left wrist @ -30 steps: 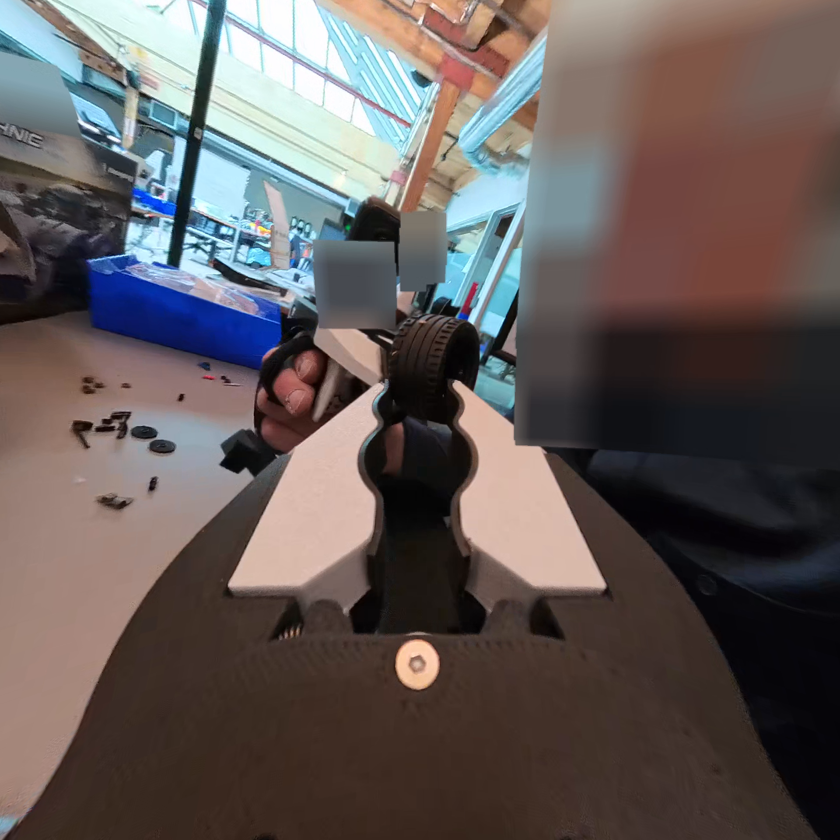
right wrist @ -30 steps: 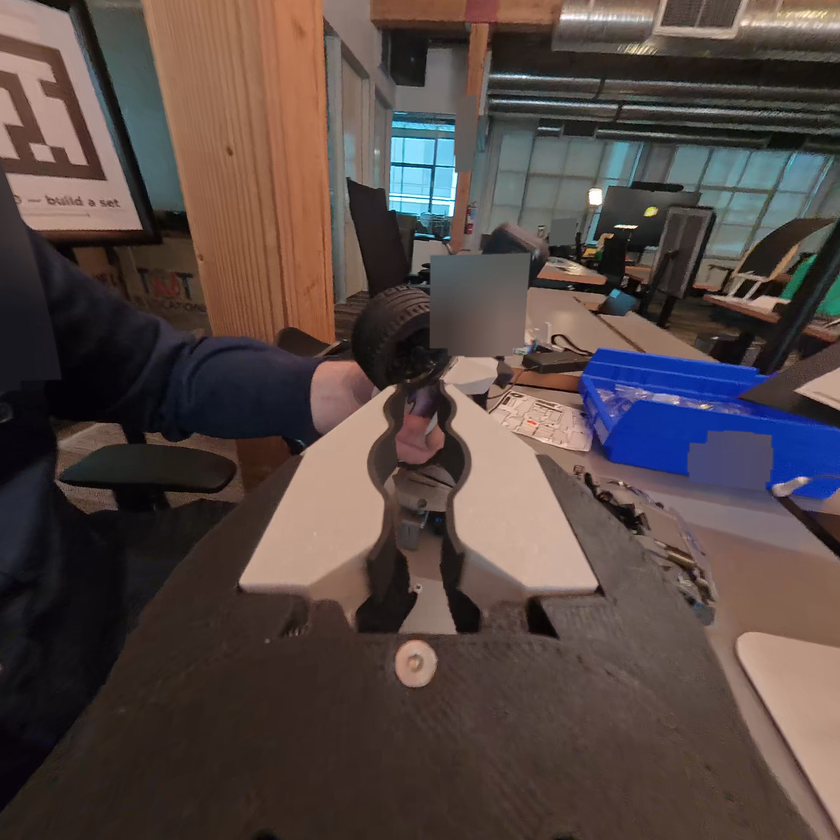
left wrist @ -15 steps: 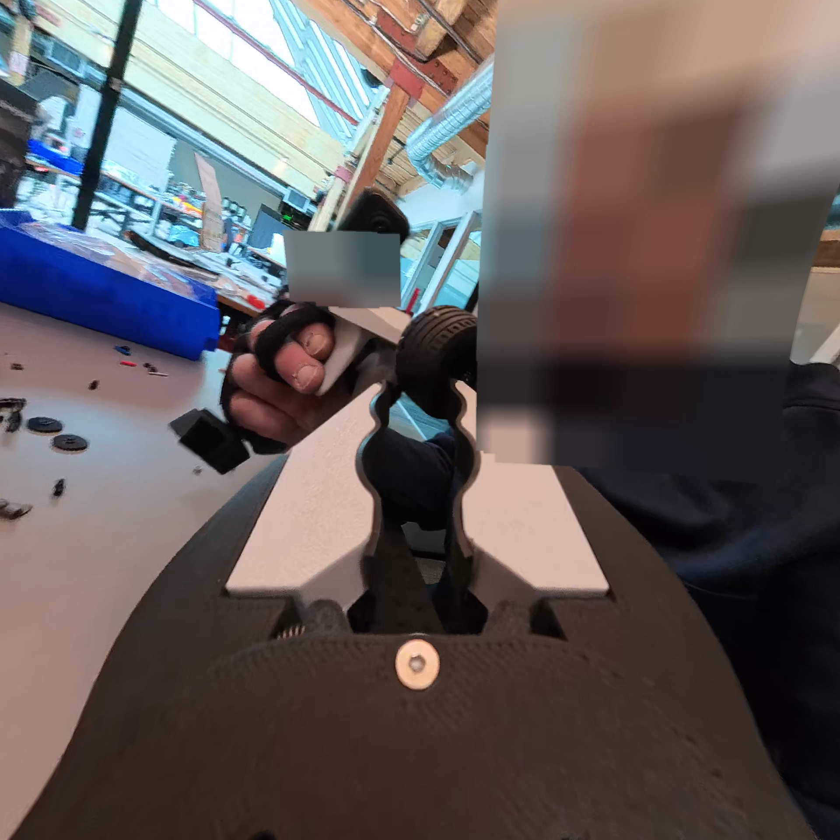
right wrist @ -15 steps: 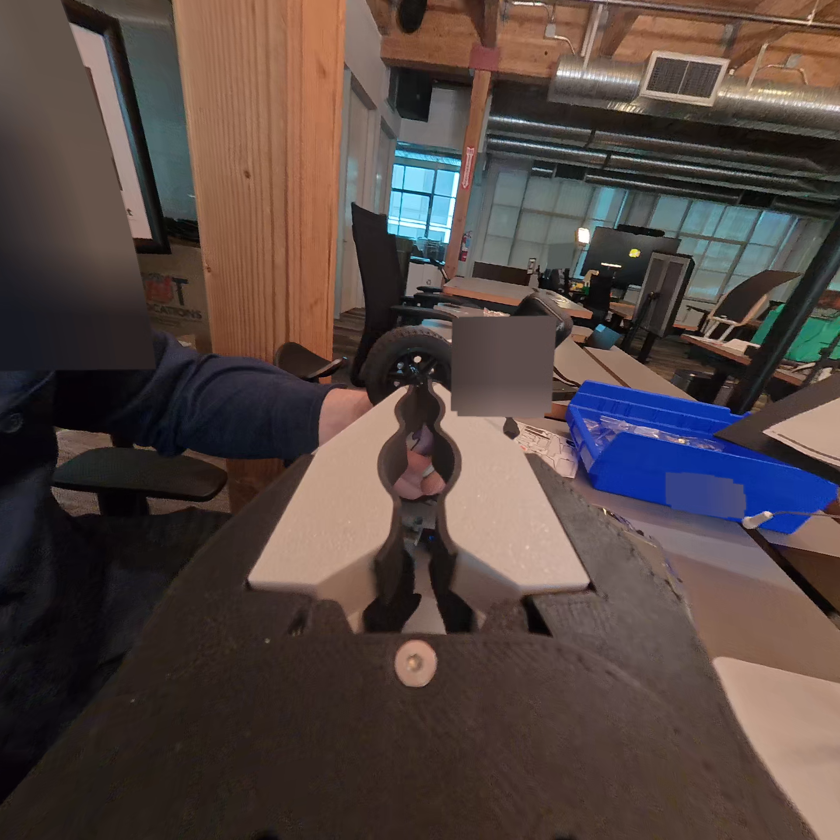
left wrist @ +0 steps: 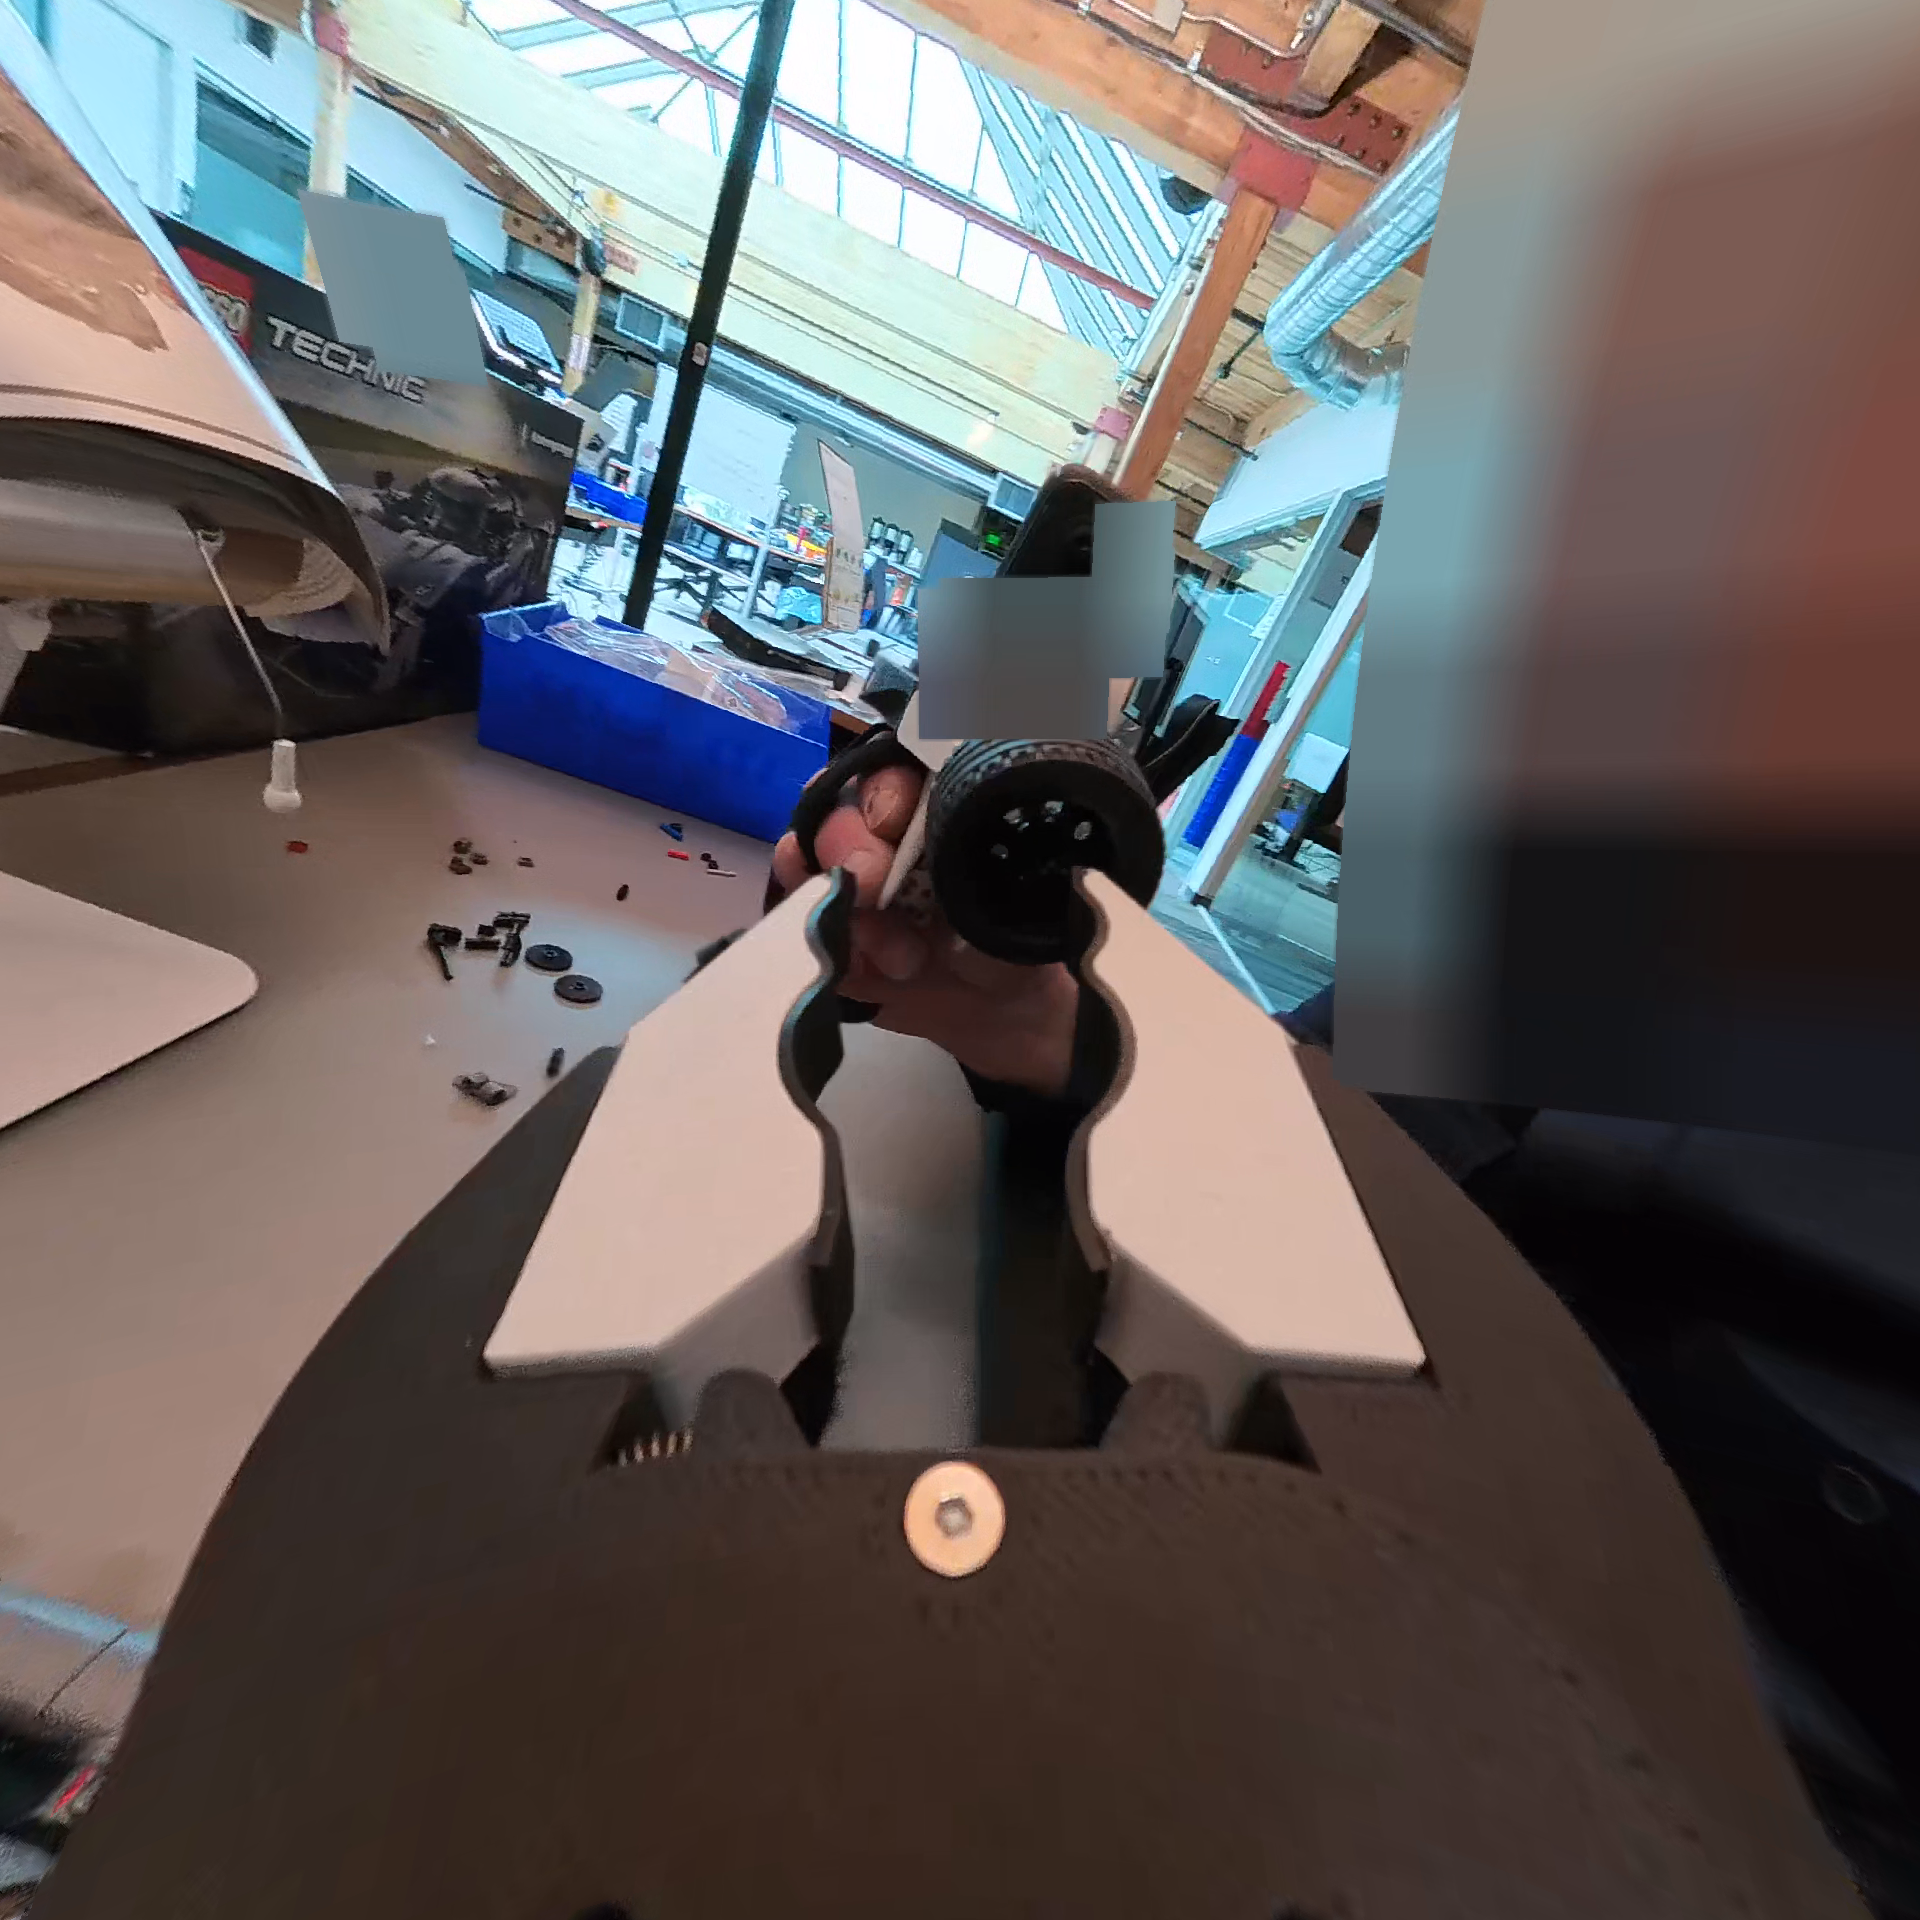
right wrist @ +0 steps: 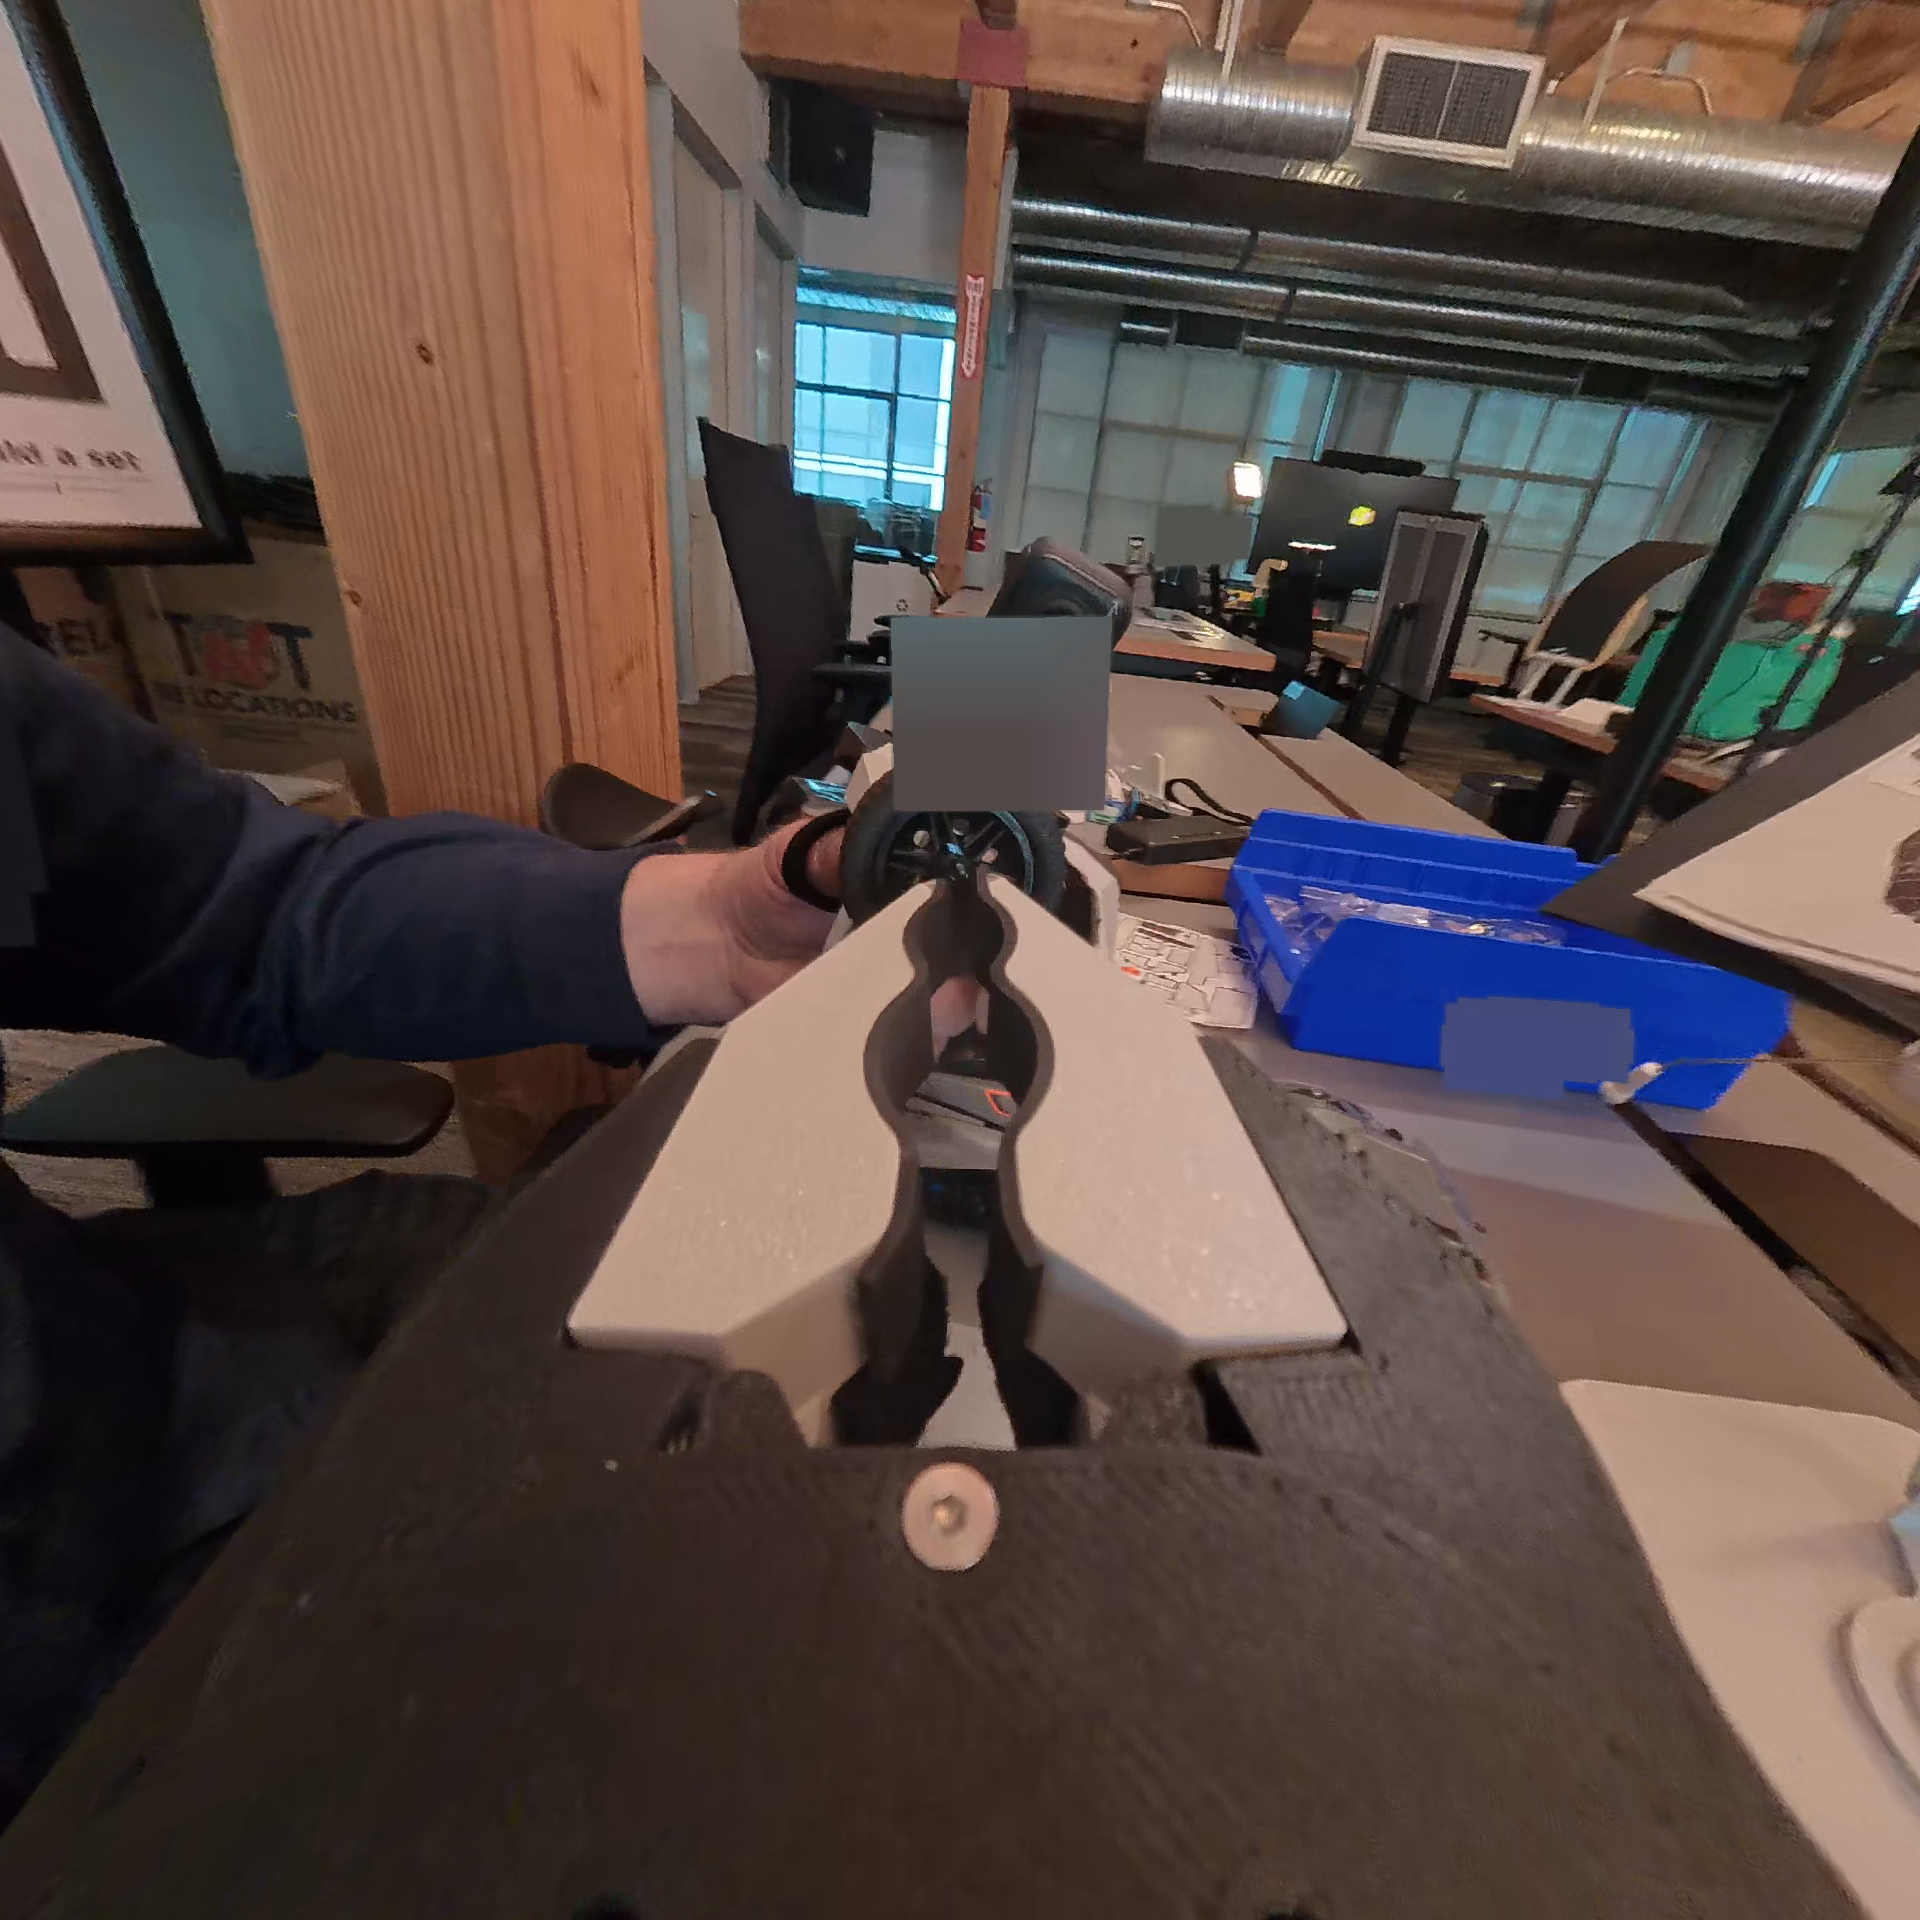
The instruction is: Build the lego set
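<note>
The left tool (left wrist: 961,909) stands apart, with the black wheel (left wrist: 1044,868) just beyond its right fingertip. The right tool (right wrist: 961,894) is clamped on the wheel's (right wrist: 951,847) hub. Loose parts (left wrist: 509,940) lie on the bench (left wrist: 260,1195).

Daylight pours through the skylights (left wrist: 914,166) in the left wrist view, blowing out their panes. The right wrist view is dimmer, lit by far windows (right wrist: 873,416). Wide-angle distortion bends the edges.
</note>
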### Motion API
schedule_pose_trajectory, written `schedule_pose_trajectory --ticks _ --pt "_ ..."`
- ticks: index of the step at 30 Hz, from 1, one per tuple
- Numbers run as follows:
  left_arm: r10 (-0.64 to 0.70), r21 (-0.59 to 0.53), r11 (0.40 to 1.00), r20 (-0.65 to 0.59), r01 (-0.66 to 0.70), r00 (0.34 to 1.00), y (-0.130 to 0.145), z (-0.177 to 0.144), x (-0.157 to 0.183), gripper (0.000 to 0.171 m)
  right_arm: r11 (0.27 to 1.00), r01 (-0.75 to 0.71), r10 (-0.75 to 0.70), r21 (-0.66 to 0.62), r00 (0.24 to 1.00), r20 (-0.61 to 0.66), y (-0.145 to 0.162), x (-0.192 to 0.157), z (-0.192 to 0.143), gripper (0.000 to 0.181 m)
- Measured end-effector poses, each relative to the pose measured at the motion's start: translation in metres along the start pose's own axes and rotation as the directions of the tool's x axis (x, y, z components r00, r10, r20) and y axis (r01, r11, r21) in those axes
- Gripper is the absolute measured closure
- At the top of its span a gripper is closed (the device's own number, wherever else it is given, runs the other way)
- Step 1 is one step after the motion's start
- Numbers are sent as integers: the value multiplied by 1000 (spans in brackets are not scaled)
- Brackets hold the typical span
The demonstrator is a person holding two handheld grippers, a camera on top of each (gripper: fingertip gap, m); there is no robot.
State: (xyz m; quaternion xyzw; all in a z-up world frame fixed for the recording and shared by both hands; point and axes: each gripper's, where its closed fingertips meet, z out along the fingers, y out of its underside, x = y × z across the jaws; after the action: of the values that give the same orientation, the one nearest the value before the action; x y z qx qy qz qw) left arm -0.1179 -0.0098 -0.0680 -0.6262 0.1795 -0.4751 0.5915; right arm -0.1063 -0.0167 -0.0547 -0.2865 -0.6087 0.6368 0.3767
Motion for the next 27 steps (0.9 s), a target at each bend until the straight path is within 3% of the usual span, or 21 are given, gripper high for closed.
schedule_pose_trajectory --ticks 3,5,8,10,13,16,23,27 --pt "87 -13 996 8 -87 996 3 3 6 132 984 -179 178 -5 974 137 6 -5 0 181" --pt "148 -21 989 -17 -148 989 4 7 15 139 957 -289 287 -24 932 221 11 -9 0 180" --pt "159 -23 987 -23 -159 987 4 10 18 141 915 -403 390 -17 873 294 11 -8 -2 180" --pt "173 -25 985 4 -173 985 4 11 15 141 902 -431 417 -15 861 292 12 -4 -3 180" --pt "214 -34 977 113 -212 970 1 9 2 142 899 -437 429 11 888 164 18 17 -3 178" --pt "256 -54 967 268 -251 929 -6 4 -12 142 899 -432 430 73 902 48 15 39 -13 156" --pt "453 -302 890 508 -341 732 -5 6 -33 141 946 -325 324 21 945 44 14 25 -4 153" --pt "495 -344 867 511 -361 702 -2 12 -32 141 920 -390 385 40 918 88 11 26 -9 161"
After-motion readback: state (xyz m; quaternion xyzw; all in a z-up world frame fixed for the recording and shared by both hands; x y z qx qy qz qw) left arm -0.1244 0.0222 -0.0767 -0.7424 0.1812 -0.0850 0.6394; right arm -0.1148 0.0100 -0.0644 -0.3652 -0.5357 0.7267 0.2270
